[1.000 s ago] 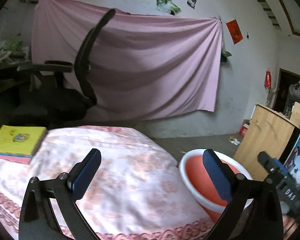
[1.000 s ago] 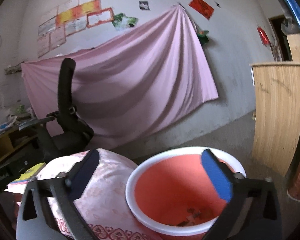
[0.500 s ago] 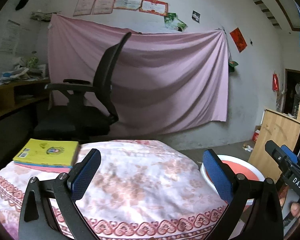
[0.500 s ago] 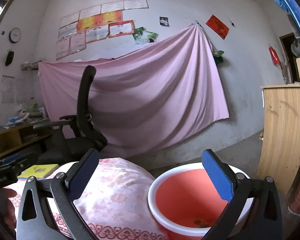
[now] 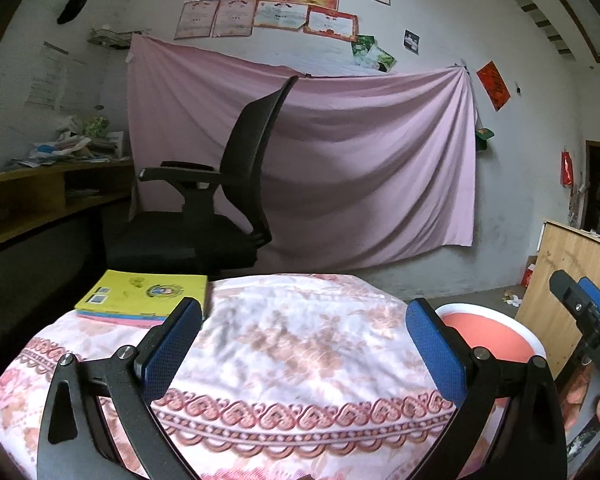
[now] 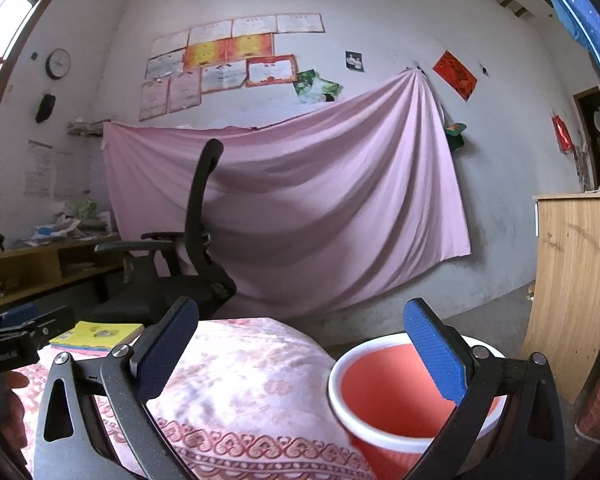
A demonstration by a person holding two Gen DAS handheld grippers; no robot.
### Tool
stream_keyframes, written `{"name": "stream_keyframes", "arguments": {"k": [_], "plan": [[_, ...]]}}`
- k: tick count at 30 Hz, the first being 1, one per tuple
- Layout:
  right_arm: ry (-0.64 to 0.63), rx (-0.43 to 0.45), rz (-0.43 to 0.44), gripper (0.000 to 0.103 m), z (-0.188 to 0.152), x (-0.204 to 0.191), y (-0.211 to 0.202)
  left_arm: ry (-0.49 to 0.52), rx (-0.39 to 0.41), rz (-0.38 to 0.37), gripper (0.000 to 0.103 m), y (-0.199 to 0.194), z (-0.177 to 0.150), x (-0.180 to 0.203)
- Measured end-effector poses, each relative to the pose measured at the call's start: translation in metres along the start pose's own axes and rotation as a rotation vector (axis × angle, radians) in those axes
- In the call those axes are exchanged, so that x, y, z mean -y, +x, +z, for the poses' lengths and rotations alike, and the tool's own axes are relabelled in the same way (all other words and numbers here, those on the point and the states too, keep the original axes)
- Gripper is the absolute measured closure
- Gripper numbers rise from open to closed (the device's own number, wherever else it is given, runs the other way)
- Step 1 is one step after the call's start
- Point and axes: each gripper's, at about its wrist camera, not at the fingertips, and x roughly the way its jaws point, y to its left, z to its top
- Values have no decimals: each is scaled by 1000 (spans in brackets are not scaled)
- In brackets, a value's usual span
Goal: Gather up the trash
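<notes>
A red bin with a white rim (image 6: 412, 396) stands on the floor just right of the round table with its pink floral cloth (image 5: 300, 352); the left wrist view catches the bin (image 5: 492, 336) past the table's right edge. My left gripper (image 5: 304, 344) is open above the cloth, nothing between its blue pads. My right gripper (image 6: 304, 344) is open too, its right finger over the bin, its left over the cloth. The bin's bottom is hidden and no trash shows on the cloth. The right gripper's body (image 5: 584, 320) shows at the far right, a hand under it.
A yellow book on a pink one (image 5: 144, 296) lies at the table's back left. Behind stands a black office chair (image 5: 220, 208) before a pink sheet on the wall. A wooden cabinet (image 6: 572, 280) is at the right, a cluttered desk (image 5: 40, 184) at the left.
Both grippers have tilted upward and drawn back: the table and bin dropped lower in view, more wall shows. The bin's bottom with its scraps has gone out of sight. Both stayed open.
</notes>
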Motion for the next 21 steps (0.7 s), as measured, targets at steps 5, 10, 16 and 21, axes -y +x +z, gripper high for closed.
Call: {"name": "stream_keyframes", "arguments": {"k": [5, 10, 16, 21], "plan": [[-17, -1, 13, 0, -6, -14, -18, 4, 15, 3, 3, -24, -10, -3], [-35, -8, 20, 0, -13, -25, -37, 19, 28, 1, 3, -44, -19, -6], [-37, -20, 22, 0, -21, -32, -57, 5, 8, -1, 3, -60, -35, -11], [-48, -23, 16, 0, -29, -40, -68, -13, -5, 26, 3, -68, -50, -20]]}}
